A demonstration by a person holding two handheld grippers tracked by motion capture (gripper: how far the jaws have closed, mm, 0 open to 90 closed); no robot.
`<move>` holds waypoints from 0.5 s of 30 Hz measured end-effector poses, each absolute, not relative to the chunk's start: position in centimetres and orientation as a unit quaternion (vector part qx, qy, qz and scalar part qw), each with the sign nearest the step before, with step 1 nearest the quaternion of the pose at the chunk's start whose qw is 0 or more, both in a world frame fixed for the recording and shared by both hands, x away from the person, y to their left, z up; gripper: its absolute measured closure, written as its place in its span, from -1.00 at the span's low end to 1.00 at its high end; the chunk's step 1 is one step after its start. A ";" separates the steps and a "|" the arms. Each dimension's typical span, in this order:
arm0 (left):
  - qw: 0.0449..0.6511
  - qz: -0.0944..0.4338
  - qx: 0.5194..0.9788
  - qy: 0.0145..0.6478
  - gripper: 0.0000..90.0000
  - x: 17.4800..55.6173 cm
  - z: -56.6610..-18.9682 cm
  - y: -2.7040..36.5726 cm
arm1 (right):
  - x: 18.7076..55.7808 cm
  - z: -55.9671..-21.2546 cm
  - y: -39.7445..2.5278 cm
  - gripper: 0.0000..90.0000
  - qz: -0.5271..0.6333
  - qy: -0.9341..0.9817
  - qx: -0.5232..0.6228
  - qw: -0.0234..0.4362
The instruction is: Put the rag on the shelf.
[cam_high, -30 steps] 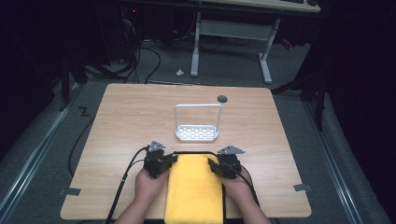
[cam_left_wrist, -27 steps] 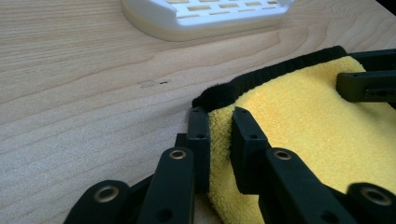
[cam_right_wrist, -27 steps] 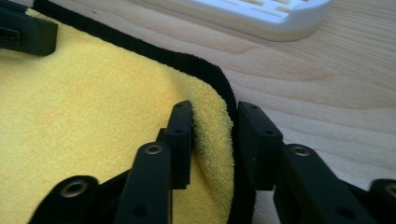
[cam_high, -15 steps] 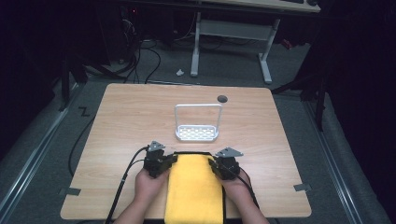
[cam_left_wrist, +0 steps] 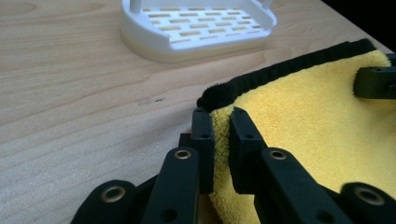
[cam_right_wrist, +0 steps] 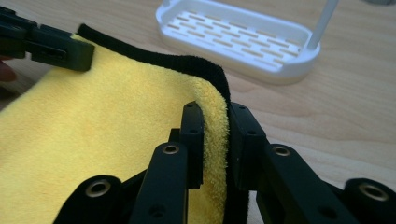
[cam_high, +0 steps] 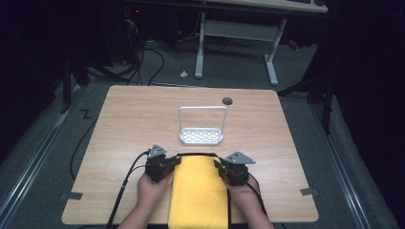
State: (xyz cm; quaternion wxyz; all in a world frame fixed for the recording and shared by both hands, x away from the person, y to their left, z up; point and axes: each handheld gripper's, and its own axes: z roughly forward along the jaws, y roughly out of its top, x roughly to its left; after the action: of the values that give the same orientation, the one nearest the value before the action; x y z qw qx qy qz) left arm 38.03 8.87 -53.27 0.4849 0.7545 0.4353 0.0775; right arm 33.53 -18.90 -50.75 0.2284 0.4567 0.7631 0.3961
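A yellow microfibre cloth (cam_high: 199, 193) with a black hem lies flat on the wooden table (cam_high: 129, 124), on the person's side of the white slotted rack (cam_high: 202, 135) and just short of it, its far black edge running parallel to the rack's near rim. The left gripper (cam_high: 173, 163) sits at the cloth's far left corner, and in the left gripper view its jaws are pinched on the cloth's side edge just behind the black hem. The right gripper (cam_high: 220, 166) sits at the far right corner; in the right gripper view its jaws are clamped on the yellow pile with the hem curling up between them. A hand (cam_high: 152, 188) holds the left gripper beside the cloth.
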 end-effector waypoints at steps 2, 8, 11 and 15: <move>0.488 0.078 0.753 0.435 0.84 38.0 -53.1 8.9 | 33.1 -50.2 -18.8 0.74 0.401 0.762 0.448 0.240; 0.492 0.085 0.748 0.436 0.86 37.9 -52.2 9.2 | 32.6 -49.2 -18.2 0.74 0.411 0.761 0.429 0.262; 0.501 0.092 0.744 0.432 0.86 37.6 -51.3 9.3 | 32.4 -48.6 -18.1 0.74 0.422 0.754 0.425 0.270; 0.513 0.103 0.738 0.427 0.86 37.0 -50.0 9.5 | 32.3 -48.1 -18.1 0.74 0.430 0.748 0.426 0.271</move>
State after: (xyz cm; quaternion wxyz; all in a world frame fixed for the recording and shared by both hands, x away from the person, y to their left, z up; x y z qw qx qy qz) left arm 36.99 9.49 -50.04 0.5132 0.7377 0.4266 0.1026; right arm 32.30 -18.11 -48.09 0.2709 0.4257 0.7485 0.4303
